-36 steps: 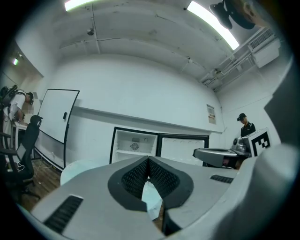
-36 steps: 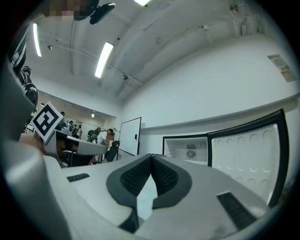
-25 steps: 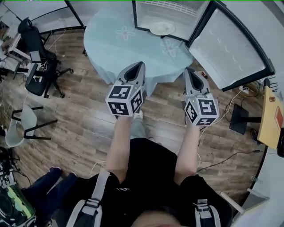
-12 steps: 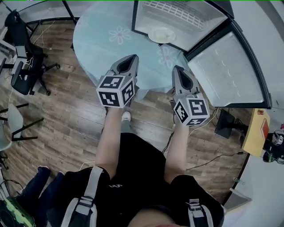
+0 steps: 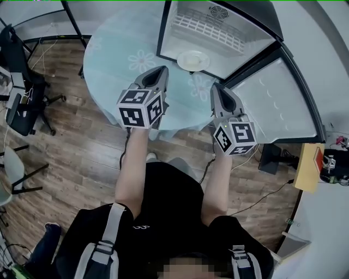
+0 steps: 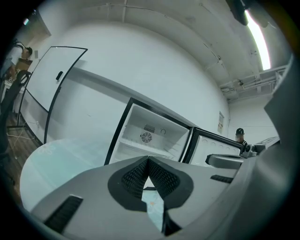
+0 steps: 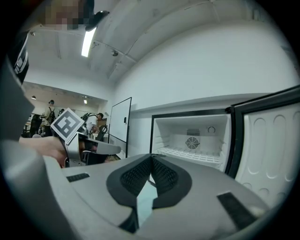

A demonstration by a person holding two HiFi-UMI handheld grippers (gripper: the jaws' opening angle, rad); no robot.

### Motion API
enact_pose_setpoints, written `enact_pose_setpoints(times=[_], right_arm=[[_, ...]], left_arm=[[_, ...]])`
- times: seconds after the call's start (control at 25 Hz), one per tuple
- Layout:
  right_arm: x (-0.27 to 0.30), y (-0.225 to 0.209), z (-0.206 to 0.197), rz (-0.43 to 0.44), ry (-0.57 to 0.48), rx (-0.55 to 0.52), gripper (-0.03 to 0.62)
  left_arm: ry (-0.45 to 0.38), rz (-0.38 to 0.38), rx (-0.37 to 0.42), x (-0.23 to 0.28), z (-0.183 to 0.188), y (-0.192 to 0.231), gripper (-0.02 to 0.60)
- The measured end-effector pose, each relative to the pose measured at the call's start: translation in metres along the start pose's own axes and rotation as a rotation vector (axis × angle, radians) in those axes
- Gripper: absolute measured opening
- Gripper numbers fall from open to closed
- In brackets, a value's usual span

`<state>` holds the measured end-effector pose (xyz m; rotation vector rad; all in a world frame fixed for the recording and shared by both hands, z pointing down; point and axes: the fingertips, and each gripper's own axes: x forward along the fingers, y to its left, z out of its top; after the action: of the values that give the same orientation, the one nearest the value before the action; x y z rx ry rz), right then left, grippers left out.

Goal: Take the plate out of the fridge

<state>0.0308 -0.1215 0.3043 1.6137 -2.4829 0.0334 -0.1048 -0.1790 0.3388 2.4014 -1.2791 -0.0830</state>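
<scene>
Plainly, left claw (image 5: 162,70) and right claw (image 5: 215,88) sit closed, empty, before the fridge (image 5: 175,39) holding the plate (image 5: 192,60).

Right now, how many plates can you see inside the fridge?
1. The white plate lies on the floor of the open fridge, near its front edge; the wire shelf may hide more.

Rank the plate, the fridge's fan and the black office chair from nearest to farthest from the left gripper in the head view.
1. The plate, in the fridge, just ahead-right of the left gripper.
2. The fan, on its back wall.
3. The black office chair, far left on the floor.
</scene>
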Motion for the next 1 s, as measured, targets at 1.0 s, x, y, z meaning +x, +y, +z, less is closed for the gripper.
enact_pose_setpoints(times=[1.0], right_arm=[[0.120, -0.145, -0.059, 0.094, 0.116, 0.120, -0.002]], left_arm=[[0.071, 0.068, -0.223, 0.161, -0.062, 0.033, 0.000]])
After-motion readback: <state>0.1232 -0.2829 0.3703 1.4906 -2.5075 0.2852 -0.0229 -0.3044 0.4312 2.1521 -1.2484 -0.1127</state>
